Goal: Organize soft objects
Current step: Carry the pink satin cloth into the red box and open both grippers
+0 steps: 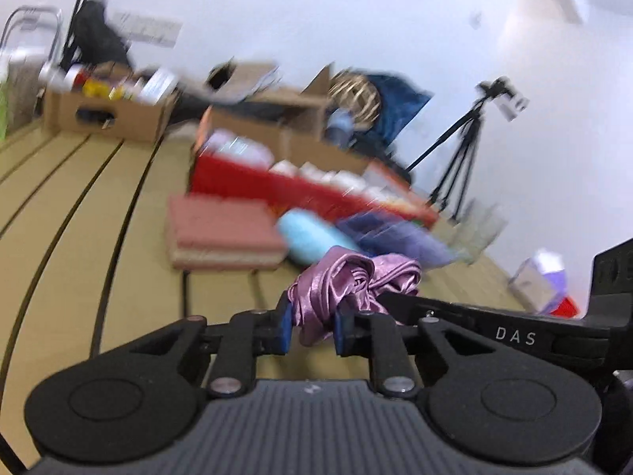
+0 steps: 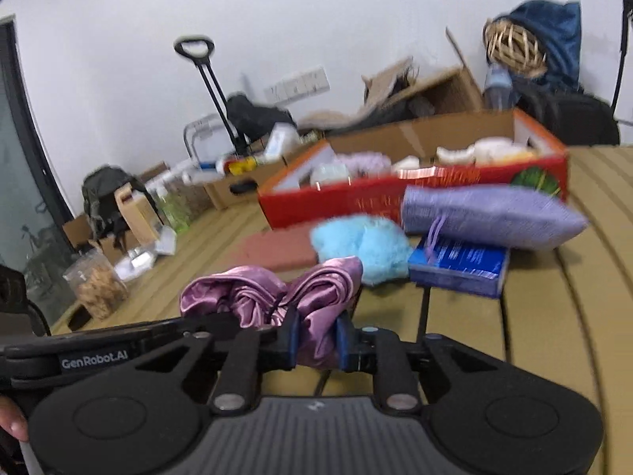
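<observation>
The pink satin cloth (image 1: pixel 348 285) sits low in the centre of both wrist views, bunched into shiny folds just above the slatted wooden table (image 1: pixel 99 206), and it is held from two sides at once. In the left wrist view the left gripper (image 1: pixel 312 326) has its blue pads pinching a hanging fold of the satin, with the bulk of the cloth bulging up and to the right of the jaws. In the right wrist view the right gripper (image 2: pixel 316 340) pinches another fold the same way, with the rest of the cloth (image 2: pixel 273 297) spilling to the upper left of its jaws. Two grips on one limp piece probably serve to spread or fold it, since a single pinch would leave it a dangling wad. Whether the cloth's underside touches the table cannot be told. Just behind it, toward the middle of the frame, lie the other soft things: a fluffy light-blue item (image 2: pixel 364 245), a lilac knitted pouch (image 2: pixel 486 213) resting on a blue book (image 2: pixel 459 265), and a flat pinkish pad (image 1: pixel 221 229) to the left. Behind these stands the red cardboard box (image 2: pixel 336 202), open-topped and already holding pale items, seemingly the collecting place. Farther back along the white wall, blurred, are brown cartons (image 1: pixel 103 114) and a tripod (image 1: pixel 463 158) at the right of the left view.
</observation>
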Available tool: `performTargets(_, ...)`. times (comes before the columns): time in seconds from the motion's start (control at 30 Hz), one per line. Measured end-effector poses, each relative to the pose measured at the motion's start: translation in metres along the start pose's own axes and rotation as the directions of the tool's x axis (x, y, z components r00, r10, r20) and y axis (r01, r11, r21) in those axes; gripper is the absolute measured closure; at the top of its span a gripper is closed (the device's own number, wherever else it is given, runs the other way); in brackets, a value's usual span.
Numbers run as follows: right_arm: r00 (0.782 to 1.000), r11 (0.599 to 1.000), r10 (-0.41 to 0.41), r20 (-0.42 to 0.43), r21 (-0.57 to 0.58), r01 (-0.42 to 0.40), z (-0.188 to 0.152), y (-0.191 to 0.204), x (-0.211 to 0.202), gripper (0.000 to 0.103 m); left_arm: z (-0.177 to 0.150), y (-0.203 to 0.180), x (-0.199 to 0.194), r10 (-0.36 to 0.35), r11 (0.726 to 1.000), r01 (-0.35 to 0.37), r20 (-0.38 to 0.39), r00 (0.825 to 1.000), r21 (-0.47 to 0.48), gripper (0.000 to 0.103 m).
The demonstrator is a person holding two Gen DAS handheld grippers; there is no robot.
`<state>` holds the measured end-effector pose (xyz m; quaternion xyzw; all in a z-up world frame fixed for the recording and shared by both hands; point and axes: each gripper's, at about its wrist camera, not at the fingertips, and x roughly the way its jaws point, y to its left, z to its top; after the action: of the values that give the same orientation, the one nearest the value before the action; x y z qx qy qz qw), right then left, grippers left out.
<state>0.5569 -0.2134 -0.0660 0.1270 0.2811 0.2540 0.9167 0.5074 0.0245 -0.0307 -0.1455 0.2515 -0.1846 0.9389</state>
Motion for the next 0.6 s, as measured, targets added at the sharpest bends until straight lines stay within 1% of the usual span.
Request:
performTargets(0.07, 0.999, 1.000, 0.011, 0.047, 0.008, -0.011, 0.011, 0.001, -0.020, 0.085, 0.015, -0.008, -0.005, -0.047, 0.999, 0.048, 0.021, 0.999, -0.011, 0.084)
performTargets(0.13, 0.996, 1.000, 0.018, 0.090, 0.001, -0.018, 0.030, -0.001, -0.035, 0.085, 0.037, -0.013, 0.000, -0.092, 0.996, 0.092, 0.034, 0.995, -0.005, 0.084)
performTargets(0.2, 0.992, 1.000, 0.012, 0.126, -0.021, -0.009, 0.055, -0.009, -0.039, 0.085, 0.063, -0.021, 0.015, -0.116, 0.993, 0.115, 0.039, 0.992, 0.018, 0.084)
performTargets(0.27, 0.989, 0.999, -0.004, 0.145, -0.032, 0.008, 0.084, -0.021, -0.032, 0.085, 0.091, -0.030, 0.040, -0.119, 0.992, 0.118, 0.033, 0.992, 0.055, 0.084)
performTargets(0.37, 0.991, 1.000, -0.025, 0.132, -0.004, 0.025, 0.131, -0.048, -0.005, 0.085, 0.131, -0.033, 0.089, -0.098, 0.993, 0.098, -0.003, 0.995, 0.069, 0.084)
performTargets(0.43, 0.995, 0.999, -0.037, 0.092, 0.028, 0.035, 0.160, -0.069, 0.024, 0.085, 0.153, -0.026, 0.128, -0.075, 0.996, 0.077, -0.058, 0.996, 0.040, 0.084)
performTargets(0.5, 0.998, 0.998, -0.046, 0.036, 0.038, 0.045, 0.182, -0.085, 0.059, 0.085, 0.167, -0.015, 0.160, -0.044, 0.999, 0.046, -0.096, 0.994, 0.018, 0.084)
performTargets(0.6, 0.997, 0.996, -0.071, -0.041, 0.044, 0.073, 0.202, -0.103, 0.115, 0.085, 0.177, 0.007, 0.204, 0.019, 1.000, -0.015, -0.154, 0.988, 0.027, 0.082)
